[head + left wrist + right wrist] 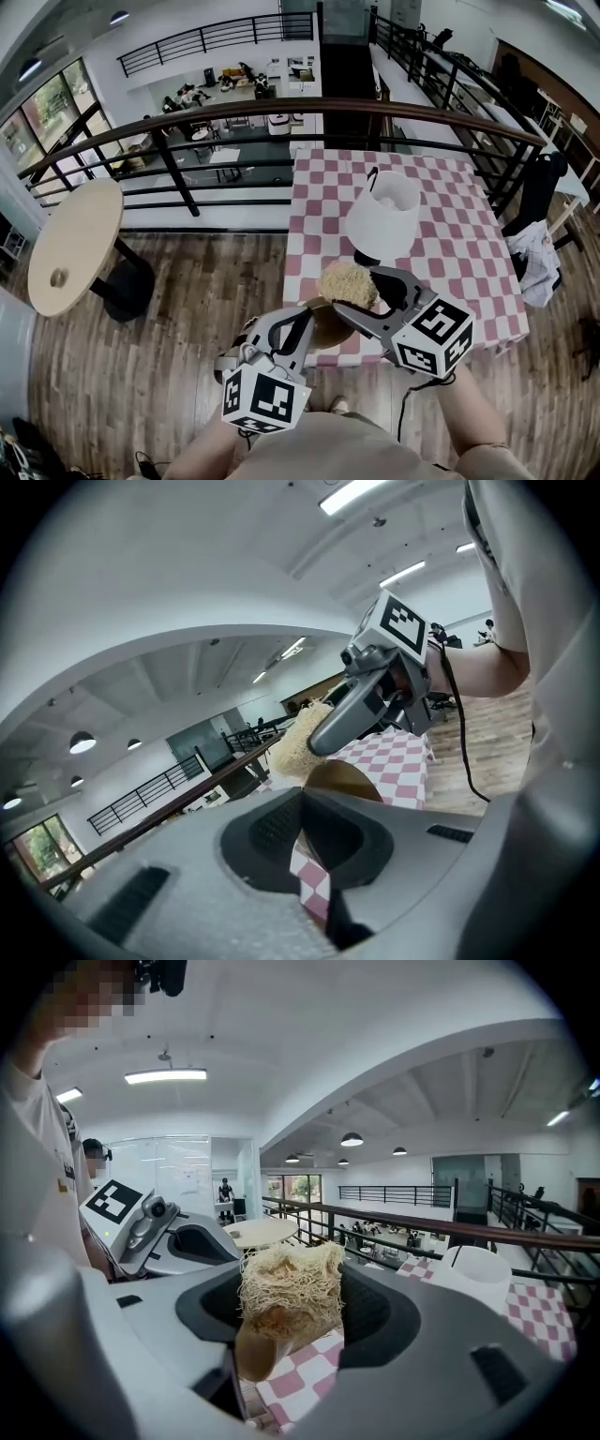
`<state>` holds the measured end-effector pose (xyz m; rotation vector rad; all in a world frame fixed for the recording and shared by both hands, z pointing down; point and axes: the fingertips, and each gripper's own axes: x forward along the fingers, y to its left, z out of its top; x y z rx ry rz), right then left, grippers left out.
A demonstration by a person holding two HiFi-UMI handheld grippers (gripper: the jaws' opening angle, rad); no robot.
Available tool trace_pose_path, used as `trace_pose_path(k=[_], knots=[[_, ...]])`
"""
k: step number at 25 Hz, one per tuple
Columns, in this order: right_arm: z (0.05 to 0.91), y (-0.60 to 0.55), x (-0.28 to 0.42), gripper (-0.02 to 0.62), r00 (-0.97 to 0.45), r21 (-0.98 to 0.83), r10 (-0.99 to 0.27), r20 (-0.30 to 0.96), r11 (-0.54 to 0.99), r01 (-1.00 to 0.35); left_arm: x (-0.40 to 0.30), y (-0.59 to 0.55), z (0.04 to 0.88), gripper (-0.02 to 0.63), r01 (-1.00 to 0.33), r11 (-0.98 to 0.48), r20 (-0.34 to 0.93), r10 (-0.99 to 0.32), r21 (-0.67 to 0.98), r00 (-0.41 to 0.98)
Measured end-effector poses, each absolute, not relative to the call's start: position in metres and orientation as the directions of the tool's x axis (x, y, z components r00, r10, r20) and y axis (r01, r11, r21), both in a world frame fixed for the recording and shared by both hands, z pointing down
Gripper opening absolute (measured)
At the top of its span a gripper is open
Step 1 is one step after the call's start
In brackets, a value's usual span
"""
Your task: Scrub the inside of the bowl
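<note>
A shallow brown bowl (328, 325) is held up in the air before the person, above the near edge of a table draped in a red-and-white checked cloth (456, 246). The bowl's near rim is clamped between the closed jaws of the left gripper (302, 323); in the left gripper view the thin brown wall (343, 780) is seen pinched edge-on between the dark pads (272, 834).

A pale, straw-coloured fibrous scrubber (349, 284) is gripped firmly in the jaws of the right gripper (362, 298) and is set against the bowl at its far side. In the right gripper view the scrubber (289, 1290) fills the gap between the jaws, with the tan bowl (254, 1352) directly below it and touching it. How far into the bowl the scrubber reaches cannot be told.

The two grippers are brought close together, each carrying a cube with black-and-white square markers. Farther back on the cloth a white tapered container (382, 216) is stood. To the left, a round light-wood table (75, 244) is seen on the wood-plank floor (197, 300), and a dark curved railing (281, 110) is run along beyond, overlooking a lower level.
</note>
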<state>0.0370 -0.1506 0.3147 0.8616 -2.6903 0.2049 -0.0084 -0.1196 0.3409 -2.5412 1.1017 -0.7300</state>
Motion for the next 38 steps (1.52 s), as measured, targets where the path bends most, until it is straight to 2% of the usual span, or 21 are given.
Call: trace_pose_path(k=[7, 13, 20, 30, 34, 38], knots=[[0.338, -0.15, 0.061, 0.262, -0.747, -0.089, -0.56, 0.36, 0.776, -0.624, -0.033, -0.127, 0.333, 0.015, -0.718, -0.656, 0.273, -0.752, -0.231, 0.6], [0.359, -0.141, 0.064, 0.262, -0.739, -0.095, -0.541, 0.401, 0.778, -0.621, -0.064, -0.141, 0.321, 0.015, -0.814, -0.58, 0.182, -0.805, -0.038, 0.565], [0.381, -0.112, 0.025, 0.262, -0.81, -0.141, -0.395, 0.433, 0.858, -0.494, -0.075, -0.146, 0.305, 0.015, -0.855, -0.502, 0.057, -0.857, 0.13, 0.512], [0.381, -0.103, -0.022, 0.262, -0.858, -0.234, -0.383, 0.343, 0.85, -0.473, -0.073, -0.148, 0.301, 0.015, -0.845, -0.477, 0.008, -0.87, 0.244, 0.493], [0.386, -0.095, -0.037, 0.262, -0.888, -0.294, -0.338, 0.31, 0.854, -0.428, -0.066, -0.149, 0.304, 0.015, -0.831, -0.508, 0.033, -0.849, 0.227, 0.528], [0.394, -0.099, -0.03, 0.263, -0.879, -0.305, -0.353, 0.32, 0.84, -0.449, -0.061, -0.15, 0.312, 0.015, -0.824, -0.528, 0.059, -0.834, 0.203, 0.549]])
